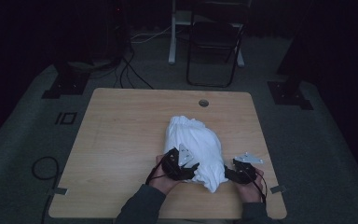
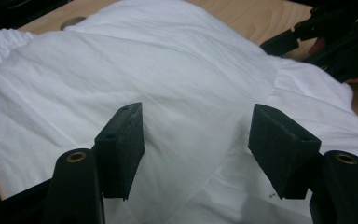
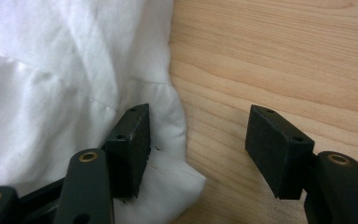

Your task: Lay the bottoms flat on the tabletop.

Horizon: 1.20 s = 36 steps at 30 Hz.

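The left gripper [image 2: 196, 140] is hovering wide open over the white garment [image 1: 196, 144]. The right gripper [image 3: 198, 149] is gaping open at its hem, beside bare table [image 3: 284, 56].

The person's left hand [image 1: 164, 179] is gripping the black two-jaw left gripper [image 1: 192, 169], its jaws standing wide apart and clamping nothing. The right hand [image 1: 249, 189] is holding the black two-jaw right gripper [image 1: 227, 173], jaws likewise spread, both forearms reaching in from the near edge.
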Available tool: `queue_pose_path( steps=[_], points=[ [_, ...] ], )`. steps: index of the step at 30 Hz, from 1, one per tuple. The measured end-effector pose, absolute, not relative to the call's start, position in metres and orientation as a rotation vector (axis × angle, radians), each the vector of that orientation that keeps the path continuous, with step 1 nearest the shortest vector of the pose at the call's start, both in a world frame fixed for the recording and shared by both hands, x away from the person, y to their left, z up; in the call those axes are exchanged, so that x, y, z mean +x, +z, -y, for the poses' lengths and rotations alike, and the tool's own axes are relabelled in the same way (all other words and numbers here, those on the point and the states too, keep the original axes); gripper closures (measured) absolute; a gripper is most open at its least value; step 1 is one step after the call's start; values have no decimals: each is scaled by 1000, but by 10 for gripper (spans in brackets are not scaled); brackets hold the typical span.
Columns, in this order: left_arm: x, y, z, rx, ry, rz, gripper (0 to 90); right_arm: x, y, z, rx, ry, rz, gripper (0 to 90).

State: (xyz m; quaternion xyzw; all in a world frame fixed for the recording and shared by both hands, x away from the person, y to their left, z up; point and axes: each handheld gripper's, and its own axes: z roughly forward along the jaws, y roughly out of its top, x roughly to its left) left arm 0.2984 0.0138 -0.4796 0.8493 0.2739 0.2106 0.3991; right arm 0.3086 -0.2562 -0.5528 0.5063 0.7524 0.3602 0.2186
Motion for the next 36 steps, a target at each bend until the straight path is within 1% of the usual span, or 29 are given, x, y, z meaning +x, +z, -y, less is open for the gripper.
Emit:
queue_pose_path(
  steps=[7, 9, 11, 14, 19, 22, 26, 36],
  points=[
    [300, -492, -7, 2176, 577, -708, 360, 309, -553, 256, 1401, 995, -2083, 394],
    [300, -495, -6, 2183, 592, -716, 373, 309, -553, 256, 1401, 996, -2083, 394],
    [301, -497, -5, 2194, 611, -728, 408, 309, -553, 256, 1401, 996, -2083, 394],
    [304, -500, -5, 2213, 609, -745, 511, 309, -553, 256, 1400, 995, -2083, 394],
    [307, -498, -6, 2224, 599, -745, 761, 309, -553, 256, 1401, 995, -2083, 394],
    [307, -498, -7, 2225, 594, -740, 837, 309, -553, 256, 1400, 996, -2084, 394],
    [309, -495, -12, 2216, 583, -747, 861, 309, -553, 256, 1400, 996, -2084, 394],
    [308, -492, -21, 2210, 611, -741, 864, 309, -553, 256, 1398, 996, -2086, 390]
  ],
)
